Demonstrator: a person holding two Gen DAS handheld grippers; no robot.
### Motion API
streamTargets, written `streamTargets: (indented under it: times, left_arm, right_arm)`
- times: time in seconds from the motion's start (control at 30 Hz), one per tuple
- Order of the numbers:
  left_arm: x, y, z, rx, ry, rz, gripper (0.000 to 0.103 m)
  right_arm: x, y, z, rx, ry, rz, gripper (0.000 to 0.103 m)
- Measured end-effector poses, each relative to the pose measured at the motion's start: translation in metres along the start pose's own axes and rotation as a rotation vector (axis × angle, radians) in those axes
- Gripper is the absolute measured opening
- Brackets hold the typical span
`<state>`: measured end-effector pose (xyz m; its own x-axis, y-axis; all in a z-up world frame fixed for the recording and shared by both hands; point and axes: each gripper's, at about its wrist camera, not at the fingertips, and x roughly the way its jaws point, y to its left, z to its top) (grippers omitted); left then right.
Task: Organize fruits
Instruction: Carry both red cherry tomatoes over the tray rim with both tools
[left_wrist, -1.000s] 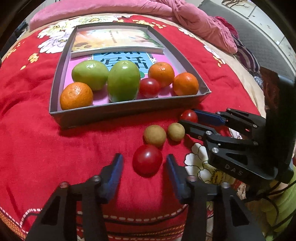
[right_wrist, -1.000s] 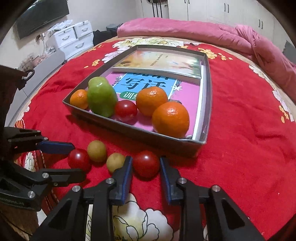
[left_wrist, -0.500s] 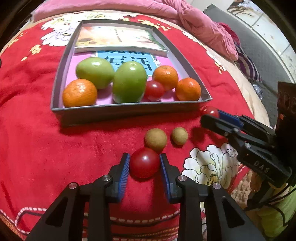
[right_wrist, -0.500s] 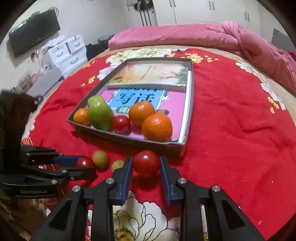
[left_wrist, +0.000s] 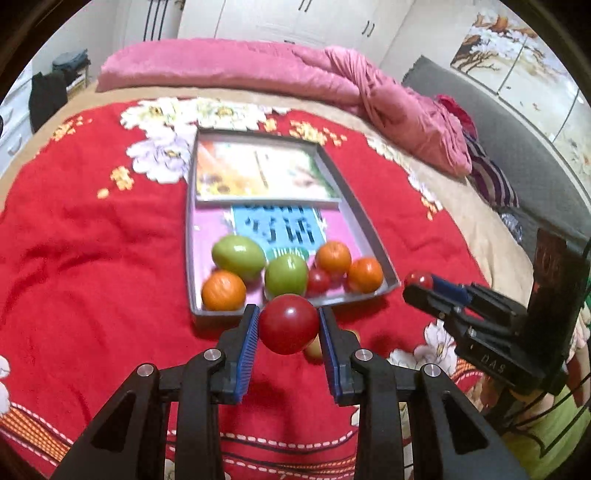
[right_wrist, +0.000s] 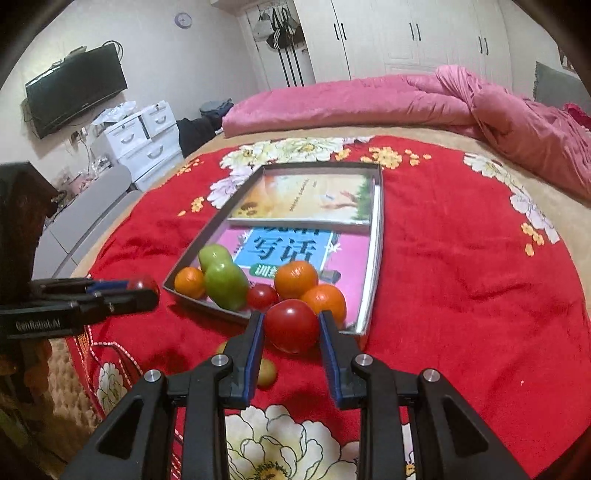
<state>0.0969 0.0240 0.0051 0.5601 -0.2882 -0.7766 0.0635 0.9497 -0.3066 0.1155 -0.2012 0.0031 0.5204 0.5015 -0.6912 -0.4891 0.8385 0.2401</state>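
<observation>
In the left wrist view my left gripper (left_wrist: 288, 310) is shut on a red tomato (left_wrist: 288, 326), lifted off the red blanket in front of the grey tray (left_wrist: 369, 221). To its right, my right gripper (left_wrist: 419, 286) holds a second tomato (left_wrist: 418, 278). In the right wrist view that right gripper (right_wrist: 291, 314) is shut on its tomato (right_wrist: 291, 326) just before the tray's (right_wrist: 375, 258) near edge. My left gripper (right_wrist: 142, 288) shows at the left. The tray holds two green fruits (left_wrist: 238, 256), oranges (left_wrist: 223, 290) and a small tomato (left_wrist: 317, 280).
Two small yellow-brown fruits (right_wrist: 266, 373) lie on the blanket (right_wrist: 461, 295) under the grippers, half hidden by the fingers. Books (right_wrist: 306, 201) line the tray floor. A pink quilt (right_wrist: 369, 99) lies along the bed's far side, and white drawers (right_wrist: 140, 136) stand beyond the left edge.
My left gripper closed on the tomato lying on the blanket and lifted it. My right gripper, holding its tomato throughout, also rose. Both views now look from higher up.
</observation>
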Motion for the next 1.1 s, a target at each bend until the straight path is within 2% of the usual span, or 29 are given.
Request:
streamTargets:
  times: [0.57, 0.87, 1.1]
  left_arm:
    - [-0.005, 0.010, 0.015, -0.030, -0.053, 0.023, 0.033]
    - [0.016, 0.016, 0.018, -0.033, -0.028, 0.055, 0.033]
    - [0.035, 0.017, 0.013, -0.024, 0.004, 0.072, 0.033]
  right_arm:
    - [0.002, 0.027, 0.031, -0.078, -0.058, 0.016, 0.030]
    - [0.023, 0.034, 0.041, -0.114, -0.038, 0.010, 0.030]
    - [0.042, 0.027, 0.021, -0.122, 0.023, -0.023, 0.030]
